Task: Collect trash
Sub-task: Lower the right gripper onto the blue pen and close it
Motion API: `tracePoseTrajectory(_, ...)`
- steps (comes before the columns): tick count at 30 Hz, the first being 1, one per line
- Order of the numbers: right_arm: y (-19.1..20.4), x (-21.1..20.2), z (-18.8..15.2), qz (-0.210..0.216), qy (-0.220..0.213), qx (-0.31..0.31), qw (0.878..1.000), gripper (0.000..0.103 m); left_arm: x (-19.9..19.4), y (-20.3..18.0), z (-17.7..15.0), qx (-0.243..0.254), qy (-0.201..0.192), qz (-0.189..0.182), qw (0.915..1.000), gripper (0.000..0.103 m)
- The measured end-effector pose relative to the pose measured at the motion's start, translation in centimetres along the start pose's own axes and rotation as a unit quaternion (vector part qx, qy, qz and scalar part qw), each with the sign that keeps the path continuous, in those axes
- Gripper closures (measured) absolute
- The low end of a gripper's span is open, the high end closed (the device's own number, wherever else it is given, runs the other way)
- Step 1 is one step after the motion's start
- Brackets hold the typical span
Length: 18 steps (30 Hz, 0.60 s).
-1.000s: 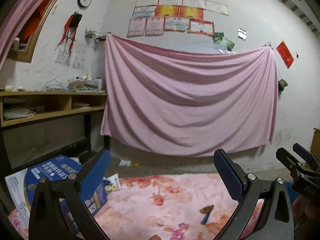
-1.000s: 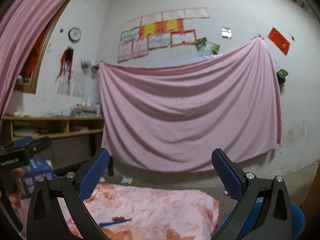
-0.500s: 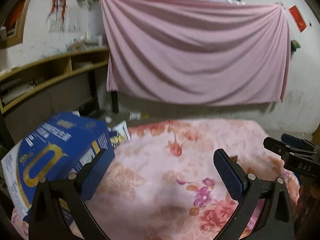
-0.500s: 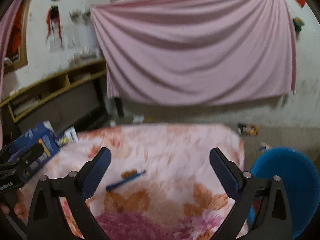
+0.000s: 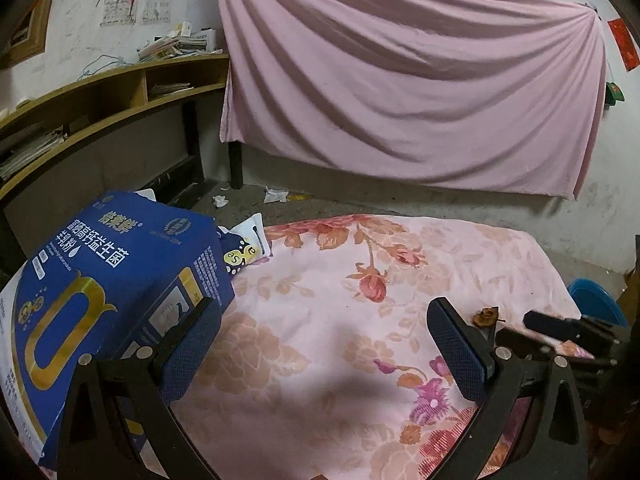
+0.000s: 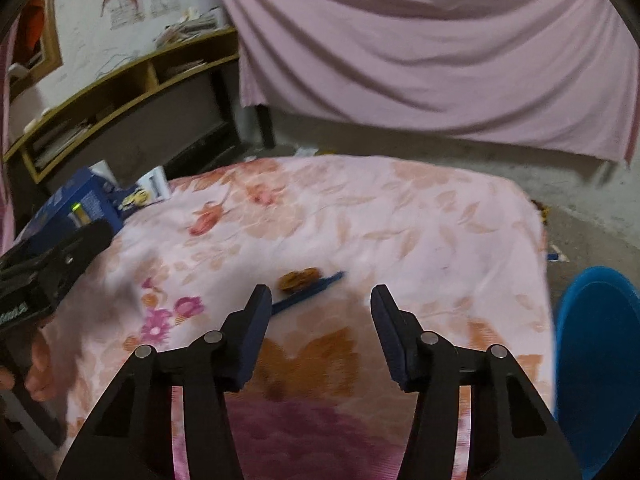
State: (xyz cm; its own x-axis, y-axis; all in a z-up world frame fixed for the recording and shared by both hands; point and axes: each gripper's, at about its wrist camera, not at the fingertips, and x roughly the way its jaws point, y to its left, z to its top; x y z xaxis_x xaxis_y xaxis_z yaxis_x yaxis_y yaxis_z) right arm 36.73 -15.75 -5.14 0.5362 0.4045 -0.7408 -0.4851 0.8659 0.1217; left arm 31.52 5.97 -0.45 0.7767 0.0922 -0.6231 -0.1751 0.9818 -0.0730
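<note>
Nearest to me, the right gripper (image 6: pixel 318 320) hangs over the flowered cloth that covers the surface (image 6: pixel 420 216); its jaws have just been closing to about half their spread, yet nothing sits between them and the pads touch nothing. Just beyond its tips, at about twelve o'clock from the gripper, lies the trash I would judge it is after: a small brownish scrap (image 6: pixel 298 279) touching a thin blue stick (image 6: pixel 308 293) that slants from eight o'clock toward two o'clock. Both rest loose on the cloth, so as far as I can see the collecting has not begun for them. The left gripper (image 5: pixel 322 346) stands spread wide and empty over the near left part of the cloth, with a big blue carton (image 5: pixel 108 276) just beside its left finger, at about ten o'clock; whether that carton counts as trash I cannot say. Off the right edge of the surface, at three o'clock, a blue tub (image 6: pixel 596 364) sits on the floor, a likely place for the rubbish, though I cannot see inside it. Farther out, small white paper scraps (image 5: pixel 274 195) lie on the bare floor, still to be gathered, and behind them a pink sheet (image 5: pixel 408 92) hangs across the wall.
</note>
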Motion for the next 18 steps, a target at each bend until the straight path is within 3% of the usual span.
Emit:
tracePoseTrajectory(3,0.9,0.9,0.0,0.020,0.018,-0.003,1.000,0.053,0.1,0.1,0.1,-0.002,0.000,-0.001,1.0000,0.002)
tracePoseTrajectory(9,1.3,2.6,-0.1,0.019,0.052,-0.002,0.998,0.054,0.6,-0.2,0.3,0.000,0.009,-0.014,0.9999,0.002)
tracePoseTrajectory(15,0.1,2.4,-0.2,0.006,0.058,0.003,0.998,0.083,1.4,-1.3,0.2,0.017,0.022,-0.029,0.9992,0.002)
tracePoseTrajectory(18,-0.7,2.4,-0.1,0.002,0.060,0.005,0.998,0.092,1.8,-1.8,0.3,0.022,0.028,-0.037,0.9987,0.002)
